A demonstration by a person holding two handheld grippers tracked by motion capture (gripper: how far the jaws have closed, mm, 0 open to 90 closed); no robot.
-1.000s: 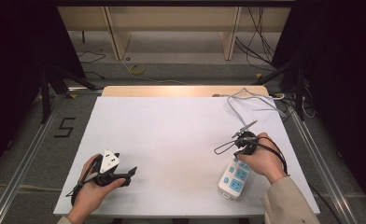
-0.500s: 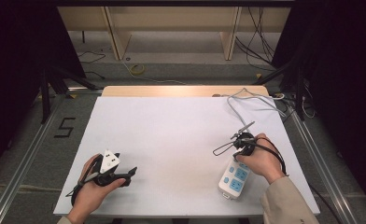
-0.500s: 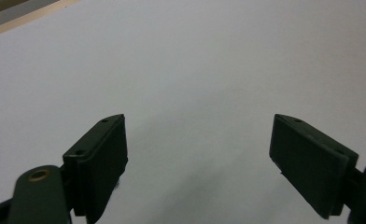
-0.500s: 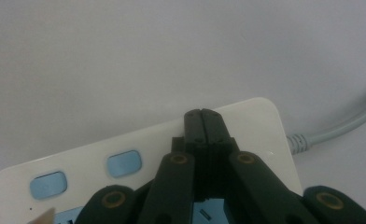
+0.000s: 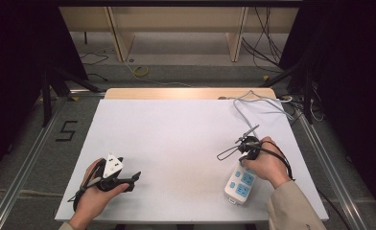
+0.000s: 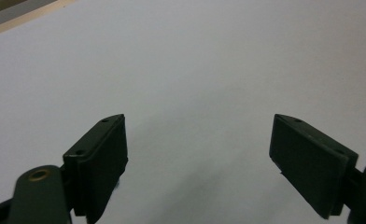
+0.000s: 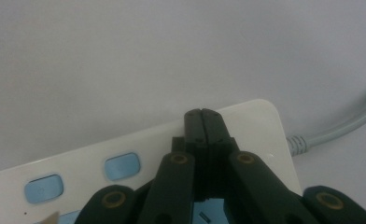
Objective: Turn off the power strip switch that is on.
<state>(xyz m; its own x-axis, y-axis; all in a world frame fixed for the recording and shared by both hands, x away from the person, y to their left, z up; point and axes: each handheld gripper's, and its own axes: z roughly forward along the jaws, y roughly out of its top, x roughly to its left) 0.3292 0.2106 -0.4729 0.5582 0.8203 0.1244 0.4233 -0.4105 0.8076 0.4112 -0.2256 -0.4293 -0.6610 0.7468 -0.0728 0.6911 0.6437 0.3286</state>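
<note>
A white power strip (image 5: 239,184) with blue buttons lies near the table's front right. Its grey cable (image 5: 253,98) runs back toward the far right edge. My right gripper (image 5: 246,155) is held over the strip's cable end. In the right gripper view its jaws (image 7: 203,116) are shut together with nothing between them, their tips above the strip (image 7: 256,123) beside the cable (image 7: 344,126); whether they touch it I cannot tell. My left gripper (image 5: 134,178) rests at the front left on the white table (image 5: 176,134). In the left gripper view its jaws (image 6: 197,158) stand wide open and empty.
A wooden strip (image 5: 186,93) borders the table's far edge. Metal rails (image 5: 28,158) run along both sides. Loose cables (image 5: 296,103) lie off the far right corner. The floor at left bears a marked "5" (image 5: 66,130).
</note>
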